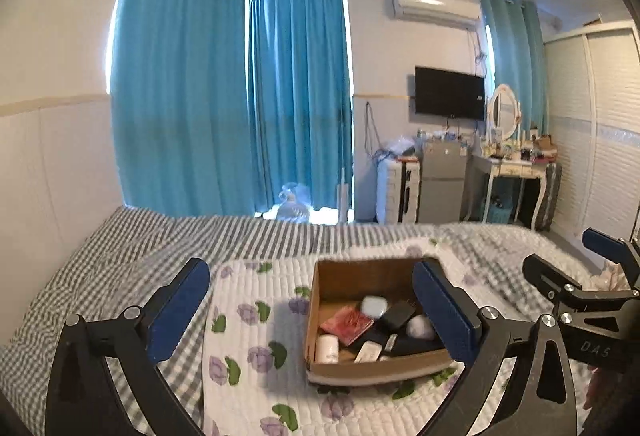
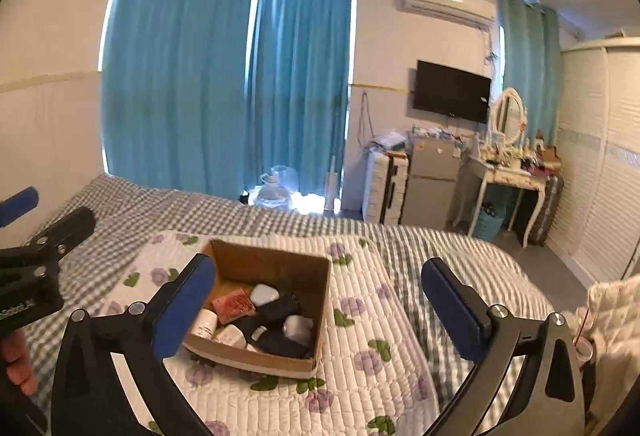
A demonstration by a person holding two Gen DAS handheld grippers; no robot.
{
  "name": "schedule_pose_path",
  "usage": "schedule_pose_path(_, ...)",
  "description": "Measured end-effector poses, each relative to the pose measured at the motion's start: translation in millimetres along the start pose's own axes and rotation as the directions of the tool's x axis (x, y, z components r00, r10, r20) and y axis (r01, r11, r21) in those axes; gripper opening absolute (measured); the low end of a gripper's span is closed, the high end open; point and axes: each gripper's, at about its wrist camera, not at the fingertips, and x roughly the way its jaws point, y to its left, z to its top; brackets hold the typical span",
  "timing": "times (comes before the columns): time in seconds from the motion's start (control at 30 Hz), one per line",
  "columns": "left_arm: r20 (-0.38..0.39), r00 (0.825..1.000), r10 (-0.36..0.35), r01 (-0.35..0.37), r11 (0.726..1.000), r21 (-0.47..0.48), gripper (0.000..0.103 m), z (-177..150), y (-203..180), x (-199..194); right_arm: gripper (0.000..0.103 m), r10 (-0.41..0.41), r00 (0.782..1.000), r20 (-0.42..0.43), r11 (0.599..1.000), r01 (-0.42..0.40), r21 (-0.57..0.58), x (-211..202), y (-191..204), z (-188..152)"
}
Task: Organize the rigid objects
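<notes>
Daylight leaks around the curtains (image 1: 224,96), burning out to white along their top edge and at the gap near the floor at centre frame, where a plastic bag (image 2: 276,188) glares. The room is moderately bright, with soft, weak shadows under the box (image 1: 372,364) on the bed (image 2: 400,316). Both views bulge strongly, straight lines bowing toward black vignetted corners. Detail is soft throughout; the right edge of the left view smears slightly

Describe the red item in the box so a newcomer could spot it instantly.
On the bed's floral quilt sits an open cardboard box of small objects. Near its middle lies the red packet, flat and square, beside a pale blue-white case. It is the only red thing among white and black neighbours.
</notes>
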Motion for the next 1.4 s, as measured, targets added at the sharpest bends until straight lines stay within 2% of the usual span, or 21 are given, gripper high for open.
schedule_pose_path(0.1, -0.014, 1.0, 0.024, -0.024, 0.999, 0.025, 0.103, -24.8, -5.0, 13.6, 0.103, -0.019, 1.0, -0.024, 1.0, 0.019, 0.008, 17.2, -6.3, -23.6)
schedule_pose_path(0.17, -0.029, 0.999, 0.016, -0.015, 1.0, 0.027, 0.103, -41.2, -3.7, 19.2, 0.103, -0.028, 0.999, -0.025, 0.999, 0.029, 0.024, 26.3, -10.9, -35.8)
schedule_pose_path(0.37, -0.074, 0.997, 0.005, -0.003, 1.0, 0.027, 0.103, -64.2, -0.4, 28.2, 0.103, -0.044, 0.999, -0.028, 0.997, 0.045, 0.061, 39.6, -20.3, -64.1)
schedule_pose_path(0.63, -0.08, 0.997, -0.004, 0.004, 1.0, 0.001, 0.103, -67.4, 2.9, 23.4, 0.103, -0.024, 0.999, -0.038, 0.998, 0.026, 0.054, 41.4, -14.1, -71.0)
schedule_pose_path(1.4, -0.096, 0.995, -0.008, 0.008, 1.0, 0.004, 0.103, -70.8, 2.3, 29.9, 0.103, -0.017, 0.999, -0.043, 0.999, 0.018, 0.036, 43.7, -2.6, -75.3)
